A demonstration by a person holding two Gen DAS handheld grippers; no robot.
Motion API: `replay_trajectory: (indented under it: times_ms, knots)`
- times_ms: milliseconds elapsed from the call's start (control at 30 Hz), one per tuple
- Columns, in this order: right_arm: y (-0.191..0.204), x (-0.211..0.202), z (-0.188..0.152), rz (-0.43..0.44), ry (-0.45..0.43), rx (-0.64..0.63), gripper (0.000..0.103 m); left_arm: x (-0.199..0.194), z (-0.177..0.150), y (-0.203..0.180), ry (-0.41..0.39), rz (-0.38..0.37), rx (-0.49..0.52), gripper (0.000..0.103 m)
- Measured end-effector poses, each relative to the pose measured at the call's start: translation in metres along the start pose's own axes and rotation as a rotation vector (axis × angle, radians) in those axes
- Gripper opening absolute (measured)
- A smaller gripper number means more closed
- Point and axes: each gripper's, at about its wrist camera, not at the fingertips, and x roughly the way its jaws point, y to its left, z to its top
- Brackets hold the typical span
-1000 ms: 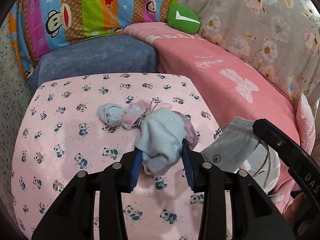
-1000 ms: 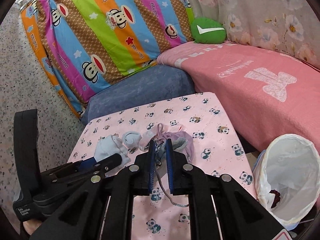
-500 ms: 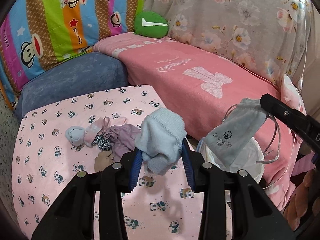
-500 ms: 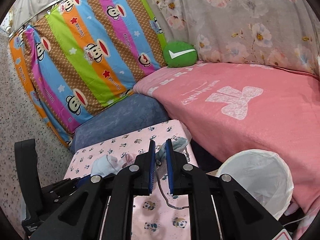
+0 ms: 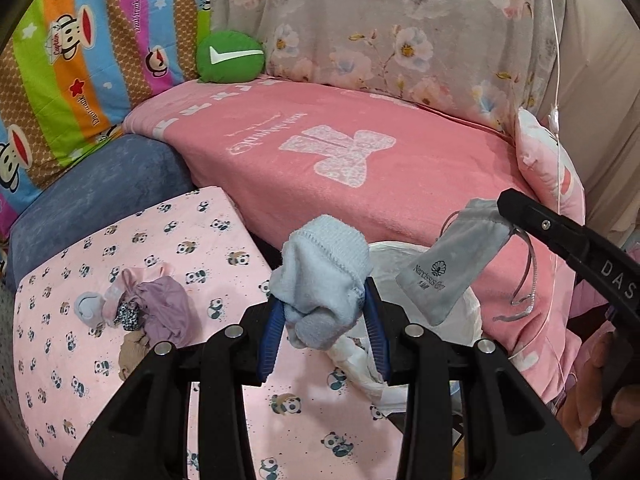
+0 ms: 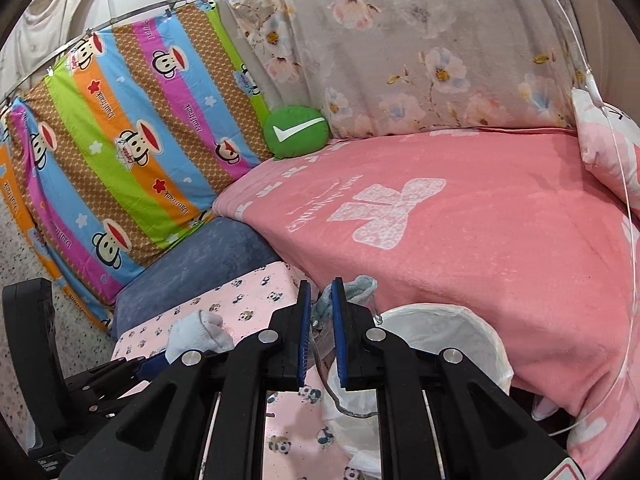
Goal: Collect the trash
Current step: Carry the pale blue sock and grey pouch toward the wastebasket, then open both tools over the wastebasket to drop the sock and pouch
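My left gripper (image 5: 322, 312) is shut on a light blue sock (image 5: 320, 276) and holds it in the air by the rim of the white-lined trash bin (image 5: 404, 256). My right gripper (image 6: 320, 300) is shut on a grey drawstring pouch (image 5: 452, 264), which hangs over the bin (image 6: 436, 332); in the right wrist view only its edge (image 6: 360, 286) and cord show. The left gripper with the sock (image 6: 196, 334) shows at the lower left of the right wrist view. A small pile of cloth scraps (image 5: 148, 308) lies on the panda-print sheet (image 5: 60, 340).
A pink blanket (image 5: 360, 160) covers the sofa behind the bin. A green round cushion (image 5: 230, 62) sits at the back. A striped monkey-print cloth (image 6: 120, 140) hangs at the left. A blue cushion (image 5: 100, 188) borders the panda sheet.
Both grippers have moved right from over the pile toward the bin, carrying the sock and the pouch. The pile stays behind on the sheet.
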Motion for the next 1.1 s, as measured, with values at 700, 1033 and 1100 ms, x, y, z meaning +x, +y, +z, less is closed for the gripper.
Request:
replay_trajectory:
  times_ms: [700,1033,1100]
  knots:
    - [-0.072,0.0,-0.004,-0.075,0.022,0.08,0.012,0.034,0.007,-0.065,0.058,-0.075,0.105,0.038]
    - [-0.071,0.008,-0.005,-0.086,0.038,0.072,0.013,0.042,0.008,-0.067,0.063,-0.066,0.106,0.054]
    - [-0.07,0.008,-0.004,-0.092,0.034,0.078,0.018,0.04,0.008,-0.065,0.047,-0.048,0.099,0.076]
